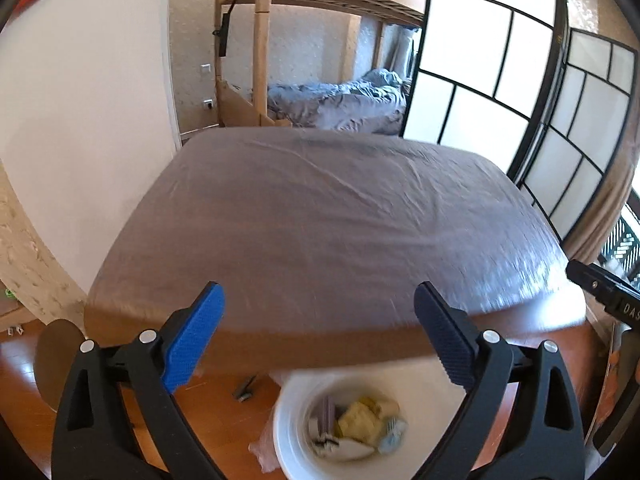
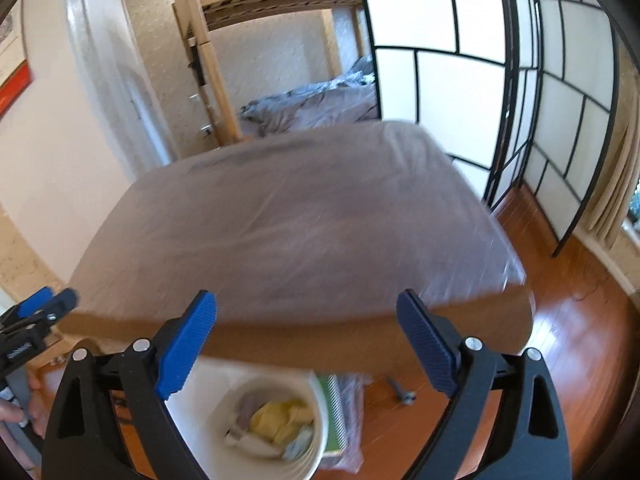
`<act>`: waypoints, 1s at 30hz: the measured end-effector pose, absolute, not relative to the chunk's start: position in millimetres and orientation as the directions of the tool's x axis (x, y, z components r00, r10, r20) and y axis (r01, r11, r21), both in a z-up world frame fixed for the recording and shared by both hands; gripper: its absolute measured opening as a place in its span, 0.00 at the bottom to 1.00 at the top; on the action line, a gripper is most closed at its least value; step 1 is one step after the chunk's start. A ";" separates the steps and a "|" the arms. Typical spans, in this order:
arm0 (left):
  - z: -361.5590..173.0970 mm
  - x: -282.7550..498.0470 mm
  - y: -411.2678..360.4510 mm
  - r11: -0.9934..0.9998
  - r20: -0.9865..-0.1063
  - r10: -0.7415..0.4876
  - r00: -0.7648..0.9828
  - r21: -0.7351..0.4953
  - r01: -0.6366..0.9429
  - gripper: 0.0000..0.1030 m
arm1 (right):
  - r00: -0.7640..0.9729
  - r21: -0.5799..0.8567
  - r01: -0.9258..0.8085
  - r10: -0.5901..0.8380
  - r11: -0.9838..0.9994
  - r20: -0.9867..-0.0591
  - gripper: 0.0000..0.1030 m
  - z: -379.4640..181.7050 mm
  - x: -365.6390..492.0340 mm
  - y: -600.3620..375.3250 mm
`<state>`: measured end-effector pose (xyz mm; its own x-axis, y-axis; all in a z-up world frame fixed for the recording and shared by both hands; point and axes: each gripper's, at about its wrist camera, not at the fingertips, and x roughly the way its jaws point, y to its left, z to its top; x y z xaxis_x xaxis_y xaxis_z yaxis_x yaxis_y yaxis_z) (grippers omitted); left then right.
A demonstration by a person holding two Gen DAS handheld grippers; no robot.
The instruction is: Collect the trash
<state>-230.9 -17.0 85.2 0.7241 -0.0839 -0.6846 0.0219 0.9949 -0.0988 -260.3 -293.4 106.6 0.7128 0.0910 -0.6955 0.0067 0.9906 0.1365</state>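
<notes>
A white trash bin (image 1: 292,432) stands on the floor below the table's near edge; it holds yellow crumpled paper (image 1: 360,420) and other scraps. The bin also shows in the right wrist view (image 2: 316,432), with the yellow paper (image 2: 280,416) inside. My left gripper (image 1: 320,332) is open and empty, above the bin at the table edge. My right gripper (image 2: 306,340) is open and empty, also above the bin. The left gripper shows at the far left of the right wrist view (image 2: 40,312). Part of the right gripper shows at the right edge of the left wrist view (image 1: 608,288).
A table (image 1: 320,220) with a grey-brown cover fills the middle of both views. A green spiral notebook (image 2: 338,412) in plastic lies beside the bin. A small dark clip (image 1: 245,389) lies on the wood floor. A bunk bed (image 1: 332,100) and a paper screen (image 1: 520,100) stand behind.
</notes>
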 end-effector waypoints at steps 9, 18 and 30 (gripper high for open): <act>72.9 -125.7 4.4 0.999 -0.705 -0.032 0.708 -0.032 0.013 0.94 | 0.696 0.075 0.089 -0.008 0.993 -0.718 0.92 89.5 -147.0 -302.3; 37.7 -44.3 19.0 0.998 -0.749 -0.054 0.660 -0.049 0.027 0.94 | 0.671 0.014 0.133 -0.080 0.991 -0.737 0.91 62.9 -73.8 -302.4; 11.0 -1.7 19.3 0.999 -0.795 -0.046 0.604 -0.053 0.006 0.94 | 0.608 -0.018 0.086 -0.067 0.996 -0.791 0.92 32.6 -23.3 -308.8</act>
